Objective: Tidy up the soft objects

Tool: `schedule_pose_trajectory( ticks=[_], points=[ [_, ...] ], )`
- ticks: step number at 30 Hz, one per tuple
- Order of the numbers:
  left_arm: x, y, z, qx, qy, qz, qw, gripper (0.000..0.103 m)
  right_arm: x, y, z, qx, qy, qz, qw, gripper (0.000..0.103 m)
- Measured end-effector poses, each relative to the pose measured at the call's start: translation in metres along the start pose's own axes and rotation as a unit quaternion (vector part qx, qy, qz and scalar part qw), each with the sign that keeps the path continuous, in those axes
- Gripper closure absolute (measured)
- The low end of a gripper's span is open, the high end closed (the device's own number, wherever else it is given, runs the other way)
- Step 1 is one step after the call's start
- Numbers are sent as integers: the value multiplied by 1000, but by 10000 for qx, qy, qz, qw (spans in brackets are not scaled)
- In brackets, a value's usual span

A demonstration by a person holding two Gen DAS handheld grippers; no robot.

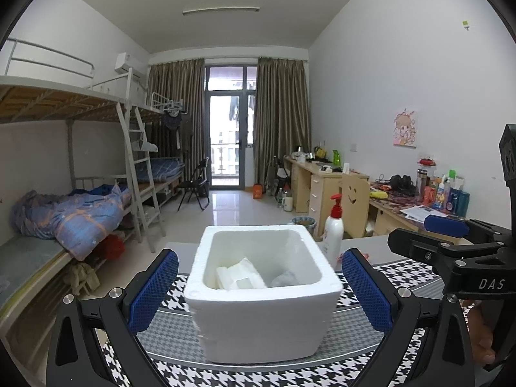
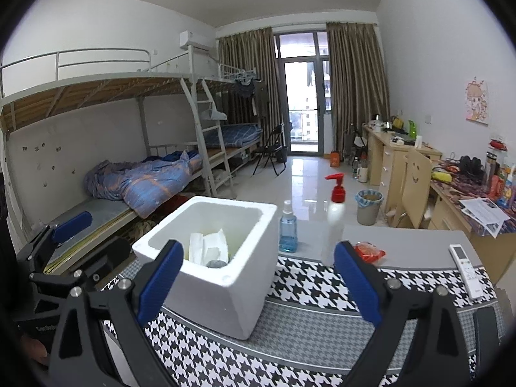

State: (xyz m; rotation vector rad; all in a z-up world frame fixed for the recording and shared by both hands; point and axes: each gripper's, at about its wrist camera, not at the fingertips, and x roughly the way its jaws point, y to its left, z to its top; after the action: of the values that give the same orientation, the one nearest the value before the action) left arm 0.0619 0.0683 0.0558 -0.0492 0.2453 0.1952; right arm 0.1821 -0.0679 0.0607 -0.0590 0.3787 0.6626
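A white foam box (image 1: 261, 293) stands on the houndstooth mat (image 1: 290, 371); it also shows in the right wrist view (image 2: 213, 267). Inside lie white tissue packs (image 1: 240, 275) and a grey soft item (image 1: 283, 279); the right wrist view shows the tissue (image 2: 208, 246) too. My left gripper (image 1: 261, 290) is open with its blue pads on either side of the box, apart from it. My right gripper (image 2: 258, 283) is open and empty, just right of the box. An orange-red packet (image 2: 369, 251) lies on the grey table behind the mat.
A white pump bottle with red top (image 1: 333, 232) stands behind the box, also in the right wrist view (image 2: 333, 222). A blue liquid bottle (image 2: 288, 230) stands beside it. A white remote (image 2: 467, 271) lies at the right. Bunk beds are left, desks right.
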Motion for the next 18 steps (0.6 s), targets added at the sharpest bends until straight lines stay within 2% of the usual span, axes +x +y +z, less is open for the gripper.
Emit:
schedule_pose_trajectory(
  ticks=[6,18],
  points=[
    [-6,-9,0,14,-53,-107,9999,1,-16,0,-8,-5,-190,-23,9998,1],
    [-12,-14,-5,-41,-68,-116,9999,1,-32,-8,-31,28,-288,-115,9995,1]
  ],
)
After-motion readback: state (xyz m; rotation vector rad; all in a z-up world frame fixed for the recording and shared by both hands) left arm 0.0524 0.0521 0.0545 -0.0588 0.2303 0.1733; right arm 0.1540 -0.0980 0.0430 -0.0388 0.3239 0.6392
